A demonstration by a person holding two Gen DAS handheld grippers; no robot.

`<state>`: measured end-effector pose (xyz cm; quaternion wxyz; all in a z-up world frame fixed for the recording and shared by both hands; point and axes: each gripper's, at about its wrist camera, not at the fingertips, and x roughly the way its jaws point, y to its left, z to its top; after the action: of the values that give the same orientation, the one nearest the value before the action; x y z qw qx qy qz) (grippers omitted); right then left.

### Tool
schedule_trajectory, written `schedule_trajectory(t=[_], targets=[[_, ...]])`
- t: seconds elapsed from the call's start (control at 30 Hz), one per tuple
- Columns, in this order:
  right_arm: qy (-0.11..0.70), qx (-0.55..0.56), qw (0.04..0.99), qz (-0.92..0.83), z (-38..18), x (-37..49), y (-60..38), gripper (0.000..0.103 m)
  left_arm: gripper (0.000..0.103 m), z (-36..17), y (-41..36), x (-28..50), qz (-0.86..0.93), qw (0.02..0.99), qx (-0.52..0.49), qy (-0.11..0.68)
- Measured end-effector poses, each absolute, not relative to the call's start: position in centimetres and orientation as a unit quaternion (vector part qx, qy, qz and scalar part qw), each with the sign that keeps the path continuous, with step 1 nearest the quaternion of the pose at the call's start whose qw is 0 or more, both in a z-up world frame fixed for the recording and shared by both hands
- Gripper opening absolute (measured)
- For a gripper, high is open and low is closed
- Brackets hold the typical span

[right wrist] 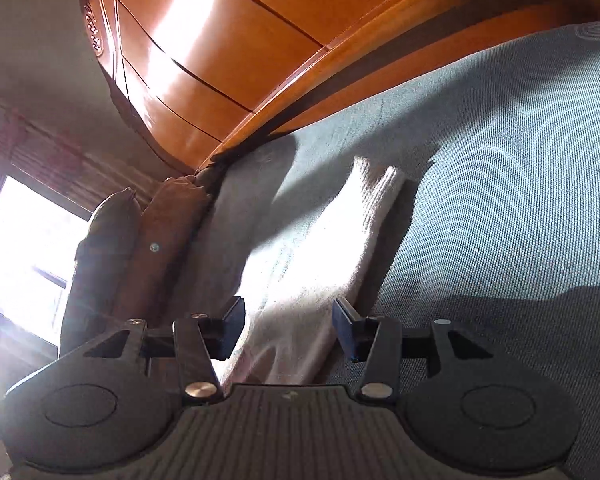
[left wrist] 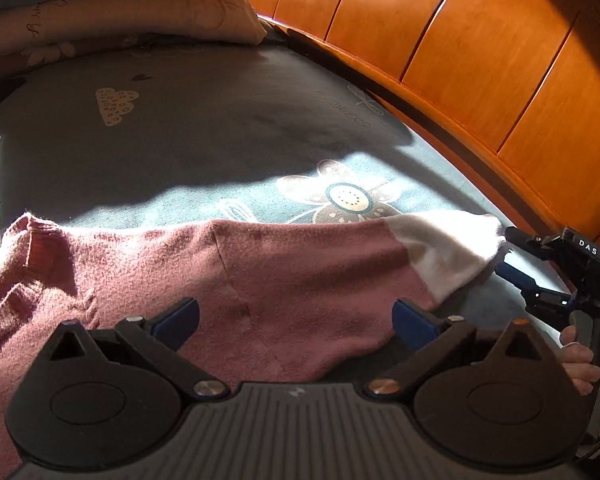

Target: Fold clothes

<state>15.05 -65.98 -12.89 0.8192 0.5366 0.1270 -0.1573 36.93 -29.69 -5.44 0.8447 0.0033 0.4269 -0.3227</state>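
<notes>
A pink knitted sweater (left wrist: 260,280) lies spread on the grey-blue bed sheet (left wrist: 220,128), and its sleeve ends in a white cuff (left wrist: 452,256) at the right. My left gripper (left wrist: 296,320) hovers over the sweater's middle, jaws wide open and nothing between them. At the right edge of this view a hand (left wrist: 580,356) holds my right gripper (left wrist: 506,254) at the tip of the cuff. In the right wrist view the white cuff (right wrist: 332,248) runs between the right gripper's (right wrist: 290,320) blue pads, which stand apart from the cloth.
A curved orange wooden headboard (left wrist: 460,60) runs along the far side of the bed (right wrist: 228,48). Stacked pillows (left wrist: 120,12) lie at the head end, also seen as pillows (right wrist: 140,248) in the right wrist view. A bright window (right wrist: 20,248) glares at the left.
</notes>
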Motion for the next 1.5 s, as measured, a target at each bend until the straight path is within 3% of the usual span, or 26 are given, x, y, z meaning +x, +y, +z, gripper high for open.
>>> schedule_trajectory(t=[0.23, 0.57, 0.8, 1.03, 1.17, 1.27, 1.33, 1.4, 1.47, 1.5], targets=[[0.218, 0.546, 0.806, 0.069, -13.3, 23.1, -58.3, 0.058, 0.101, -5.2, -20.1, 33.1, -0.253, 0.877, -0.019, 0.408], [0.363, 0.426, 0.819, 0.127, -12.8, 29.1, -48.6, 0.064, 0.102, -3.0, -13.9, 30.5, -0.234, 0.889, 0.008, 0.393], [0.338, 0.347, 0.872, 0.075, -12.4, 29.1, -46.7, 0.059, 0.102, -7.8, -12.7, 28.8, -0.238, 0.887, 0.045, 0.393], [0.347, 0.36, 0.859, 0.109, -9.7, 26.8, -45.5, 0.066, 0.102, -10.5, -11.1, 26.9, -0.243, 0.902, 0.058, 0.352], [0.378, 0.356, 0.851, 0.074, -11.5, 26.7, -43.4, 0.066, 0.102, -11.2, -10.7, 26.3, -0.256, 0.895, 0.081, 0.357], [0.381, 0.358, 0.851, 0.033, -12.7, 25.1, -43.5, 0.042, 0.102, -12.2, -10.3, 26.0, -0.261, 0.893, 0.074, 0.359], [0.385, 0.352, 0.853, 0.007, -12.2, 23.9, -43.5, 0.036, 0.102, -12.7, -10.4, 25.9, -0.253, 0.897, 0.088, 0.351], [0.385, 0.337, 0.859, -0.021, -10.8, 23.0, -42.8, 0.038, 0.102, -12.6, -10.6, 25.6, -0.245, 0.901, 0.096, 0.345], [0.376, 0.299, 0.877, -0.03, -8.8, 22.5, -41.2, 0.053, 0.102, -12.5, -10.7, 25.5, -0.245, 0.902, 0.099, 0.342], [0.376, 0.286, 0.881, -0.026, -8.1, 22.5, -40.4, 0.055, 0.102, -12.7, -10.6, 25.6, -0.245, 0.902, 0.096, 0.341]])
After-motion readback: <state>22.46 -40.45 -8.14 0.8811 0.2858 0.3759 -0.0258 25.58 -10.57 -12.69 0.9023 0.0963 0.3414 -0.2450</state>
